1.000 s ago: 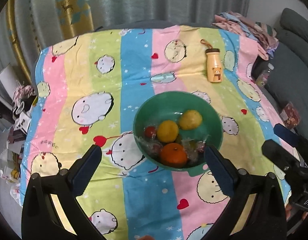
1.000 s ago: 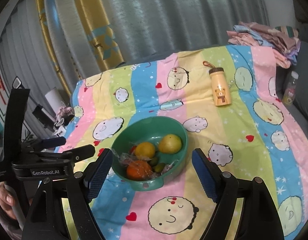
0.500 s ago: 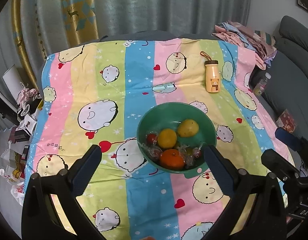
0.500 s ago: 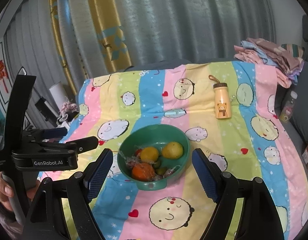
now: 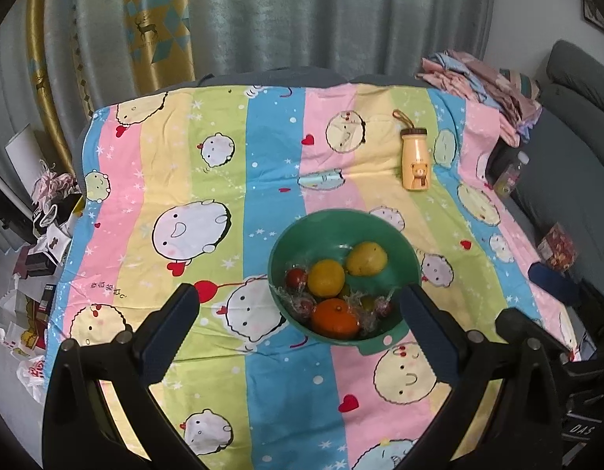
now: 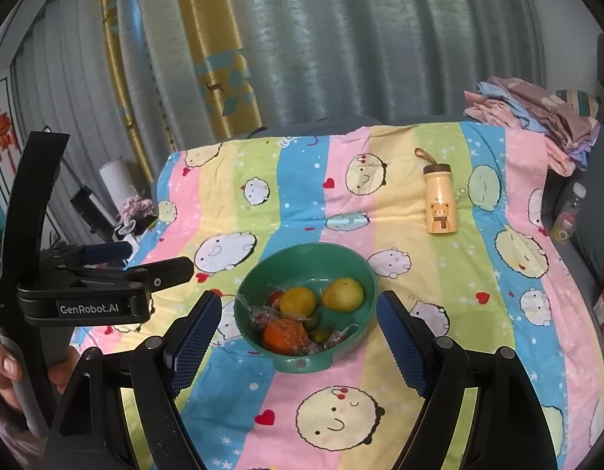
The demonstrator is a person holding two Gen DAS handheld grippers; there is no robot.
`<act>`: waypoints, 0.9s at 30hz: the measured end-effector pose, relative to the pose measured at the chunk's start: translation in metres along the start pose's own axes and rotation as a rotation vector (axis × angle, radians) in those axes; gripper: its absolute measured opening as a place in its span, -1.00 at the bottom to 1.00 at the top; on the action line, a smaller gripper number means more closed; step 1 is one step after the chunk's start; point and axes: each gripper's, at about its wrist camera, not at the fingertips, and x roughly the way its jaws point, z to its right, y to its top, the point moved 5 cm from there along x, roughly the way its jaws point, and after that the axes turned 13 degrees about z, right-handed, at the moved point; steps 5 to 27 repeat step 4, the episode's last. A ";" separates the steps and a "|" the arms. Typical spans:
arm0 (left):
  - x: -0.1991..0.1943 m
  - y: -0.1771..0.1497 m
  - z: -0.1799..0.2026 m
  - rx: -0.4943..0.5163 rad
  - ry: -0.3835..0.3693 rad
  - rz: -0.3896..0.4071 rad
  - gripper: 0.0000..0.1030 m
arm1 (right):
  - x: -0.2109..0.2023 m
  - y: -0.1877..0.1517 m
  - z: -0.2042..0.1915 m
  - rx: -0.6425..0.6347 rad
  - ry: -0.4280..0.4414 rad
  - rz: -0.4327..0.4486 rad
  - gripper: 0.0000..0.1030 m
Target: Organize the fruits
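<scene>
A table is covered with a striped cloth (image 5: 223,180) in pink, yellow, green and blue, printed with round cartoon faces. Near its middle sits a green bowl (image 5: 343,221) holding the fruit: an orange (image 5: 335,317) at the near side, a yellow citrus (image 5: 326,277) behind it, a yellow-green fruit (image 5: 367,258) to the right of that, and a small red fruit (image 5: 296,277) at the left, with clear crinkled wrappers among them. Small green fruits lie low in the bowl, partly hidden. Farther back and to the right, a yellow bottle (image 5: 415,158) with a bear picture lies on the cloth, well apart from the bowl. The left gripper (image 5: 298,305) hangs above the near edge of the table with its two fingers spread wide, empty, the bowl seen between them but untouched. The right gripper (image 6: 298,321) is likewise wide open and empty, above the cloth in front of the bowl. In the right wrist view a hand (image 6: 4,368) grips the left gripper's handle at the far left. Grey curtains (image 5: 321,15) hang behind the table, folded clothes (image 5: 486,82) are piled at its far right corner, and a grey sofa (image 5: 568,164) stands at the right.
</scene>
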 end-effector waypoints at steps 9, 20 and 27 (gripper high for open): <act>0.002 0.003 0.003 -0.009 -0.012 -0.001 0.99 | 0.004 0.001 0.000 -0.002 0.002 -0.002 0.58; 0.002 0.003 0.003 -0.009 -0.012 -0.001 0.99 | 0.004 0.001 0.000 -0.002 0.002 -0.002 0.58; 0.002 0.003 0.003 -0.009 -0.012 -0.001 0.99 | 0.004 0.001 0.000 -0.002 0.002 -0.002 0.58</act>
